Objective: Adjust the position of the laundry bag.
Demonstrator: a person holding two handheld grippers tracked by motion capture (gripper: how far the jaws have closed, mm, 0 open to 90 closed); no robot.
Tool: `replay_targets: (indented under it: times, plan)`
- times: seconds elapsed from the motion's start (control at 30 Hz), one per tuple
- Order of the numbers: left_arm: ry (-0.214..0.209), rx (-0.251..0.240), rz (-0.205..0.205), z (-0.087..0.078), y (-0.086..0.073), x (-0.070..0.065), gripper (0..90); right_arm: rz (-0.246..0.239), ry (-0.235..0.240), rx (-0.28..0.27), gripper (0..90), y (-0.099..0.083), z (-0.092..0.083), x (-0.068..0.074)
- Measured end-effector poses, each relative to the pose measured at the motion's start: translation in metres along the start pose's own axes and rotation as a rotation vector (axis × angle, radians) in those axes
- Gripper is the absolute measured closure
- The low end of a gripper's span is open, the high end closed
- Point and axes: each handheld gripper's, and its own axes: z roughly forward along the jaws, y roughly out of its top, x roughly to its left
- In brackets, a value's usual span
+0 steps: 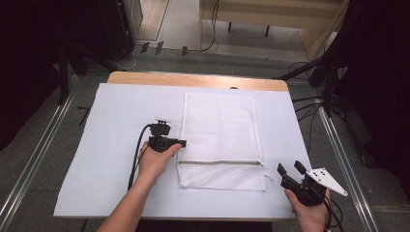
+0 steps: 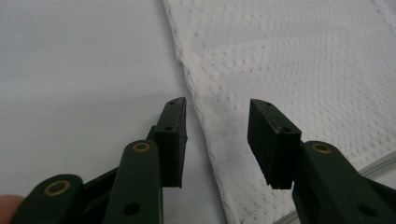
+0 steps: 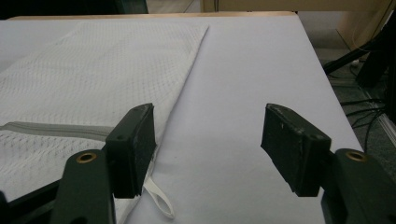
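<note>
While a white mesh bag (image 1: 220, 137) lies flat in the middle of the white sheet (image 1: 111, 145) that covers the table, both grippers are held at its near corners. The left gripper (image 1: 180, 143) is beside the left edge of the bag, just above the grey zipper (image 1: 220, 162) line. From the left gripper view its jaws are spread, one over the sheet and one over the mesh, with the bag's edge between them (image 2: 217, 126). The right gripper (image 1: 289, 168) is near the bag's near right corner, apart from it, and its jaws are wide open (image 3: 208, 140) with nothing between them. A small white pull loop (image 3: 159, 200) lies on the sheet at the zipper's end, just beside the right gripper's inner jaw. Wood of the table (image 1: 193, 79) shows along the far edge.
</note>
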Motion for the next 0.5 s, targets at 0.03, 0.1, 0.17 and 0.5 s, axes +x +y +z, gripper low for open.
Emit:
replay_targets:
  times: [0.03, 0.1, 0.17, 0.5]
  plan:
    - [-0.011, 0.011, -0.002, -0.0004, 0.0008, 0.0012, 61.5, 0.003, 0.001, 0.002, 36.0, -0.0001, -0.0001, 0.0]
    - [-0.026, 0.034, 0.01, -0.0005, 0.0013, 0.0008, 62.8, 0.009, 0.005, -0.001, 36.5, -0.0003, -0.0002, 0.0]
    - [-0.039, 0.052, 0.022, -0.0002, 0.0017, 0.0, 63.2, 0.007, 0.004, -0.002, 36.7, -0.0005, -0.0004, -0.0002]
    - [-0.049, 0.075, 0.029, 0.0015, 0.0031, 0.0023, 74.0, 0.012, 0.013, 0.001, 37.2, -0.0016, 0.0019, -0.0012]
